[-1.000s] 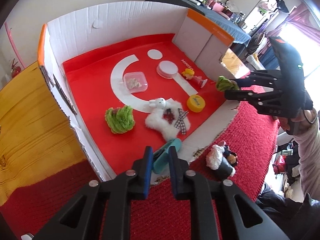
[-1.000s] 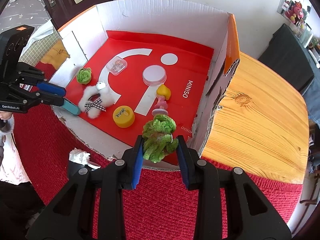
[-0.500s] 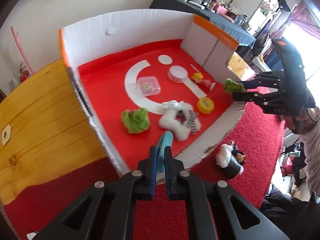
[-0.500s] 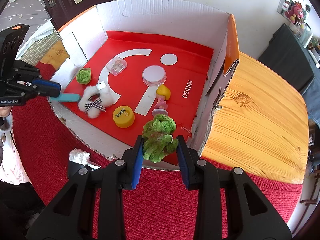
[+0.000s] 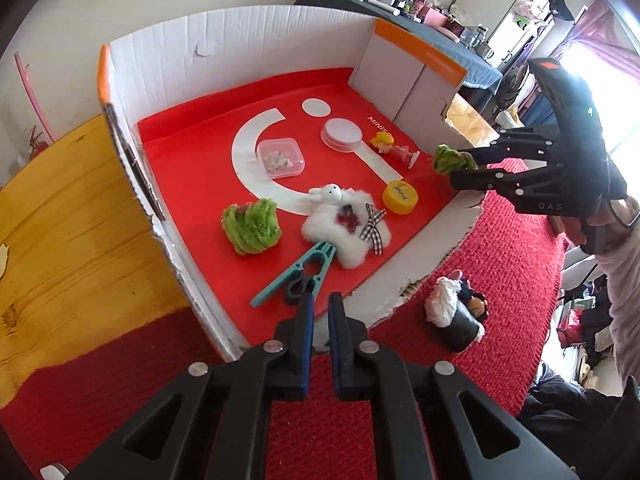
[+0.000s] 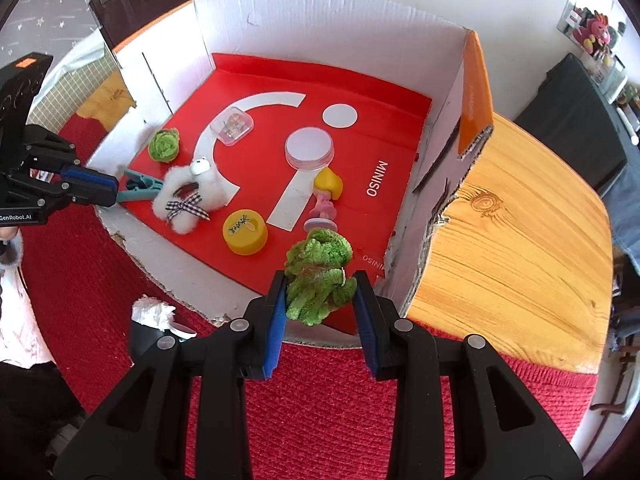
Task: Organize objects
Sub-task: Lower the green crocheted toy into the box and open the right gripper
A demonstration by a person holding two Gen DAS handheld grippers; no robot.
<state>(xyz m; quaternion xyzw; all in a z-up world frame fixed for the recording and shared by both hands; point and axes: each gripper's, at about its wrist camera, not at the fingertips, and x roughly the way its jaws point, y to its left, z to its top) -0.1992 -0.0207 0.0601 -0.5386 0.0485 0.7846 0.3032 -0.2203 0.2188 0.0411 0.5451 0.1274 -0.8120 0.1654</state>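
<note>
A teal clip (image 5: 298, 272) lies on the red floor of the cardboard box (image 5: 240, 40), beside a white plush (image 5: 344, 226). My left gripper (image 5: 319, 300) hovers just behind the clip, jaws nearly closed with a narrow gap and empty. My right gripper (image 6: 320, 284) is shut on a green fuzzy toy (image 6: 320, 276) over the box's near edge; the toy also shows in the left wrist view (image 5: 452, 159). The clip shows in the right wrist view (image 6: 140, 186) by the left gripper (image 6: 114, 190).
In the box lie a second green fuzzy toy (image 5: 252, 226), a clear small case (image 5: 280, 158), a round white lid (image 5: 342, 136), a yellow tin (image 5: 400, 199) and a yellow-pink figurine (image 5: 390, 146). A black cup with a doll (image 5: 456, 318) stands on the red mat. Wooden tabletop (image 6: 520, 240) flanks the box.
My left gripper let go of the teal clip, which now lies on the box floor, and drew back. The right gripper still holds the green toy in place.
</note>
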